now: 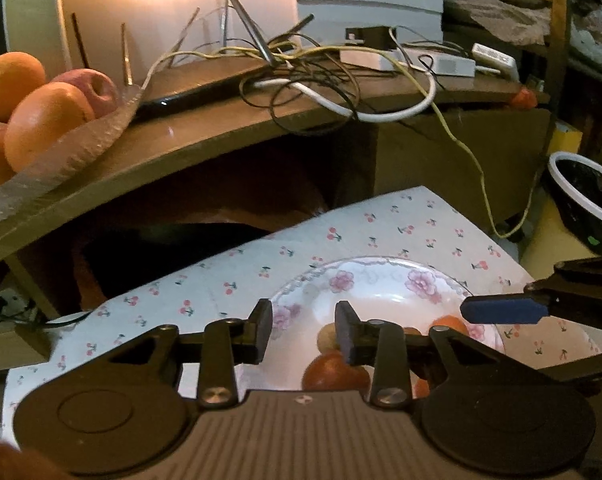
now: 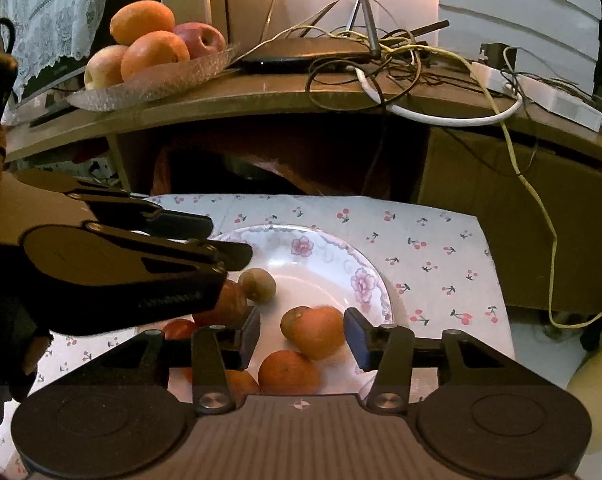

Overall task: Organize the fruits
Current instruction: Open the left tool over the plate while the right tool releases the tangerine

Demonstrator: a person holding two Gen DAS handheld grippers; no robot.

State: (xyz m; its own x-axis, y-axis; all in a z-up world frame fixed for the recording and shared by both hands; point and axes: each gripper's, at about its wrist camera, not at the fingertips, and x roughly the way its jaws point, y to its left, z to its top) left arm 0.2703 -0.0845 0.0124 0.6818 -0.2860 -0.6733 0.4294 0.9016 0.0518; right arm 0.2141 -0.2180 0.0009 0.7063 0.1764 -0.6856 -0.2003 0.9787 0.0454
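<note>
A floral plate [image 2: 365,276] on a cherry-print cloth holds several small oranges [image 2: 317,332] and a brown kiwi [image 2: 257,284]. My right gripper [image 2: 301,340] is open, its jaws on either side of one orange just above the plate. My left gripper [image 1: 303,330] is open and empty over the plate's left side; it shows in the right wrist view [image 2: 221,236] as a dark arm at left. The plate [image 1: 381,284] and an orange [image 1: 333,372] show in the left wrist view. A glass dish [image 2: 149,84] on the shelf holds oranges and apples.
A wooden shelf [image 2: 301,96] stands behind the low table, with a router and tangled cables [image 2: 381,56] and white adapters [image 2: 557,100]. A yellow cable [image 2: 541,216] hangs down at right. A dark bowl [image 1: 589,200] sits far right.
</note>
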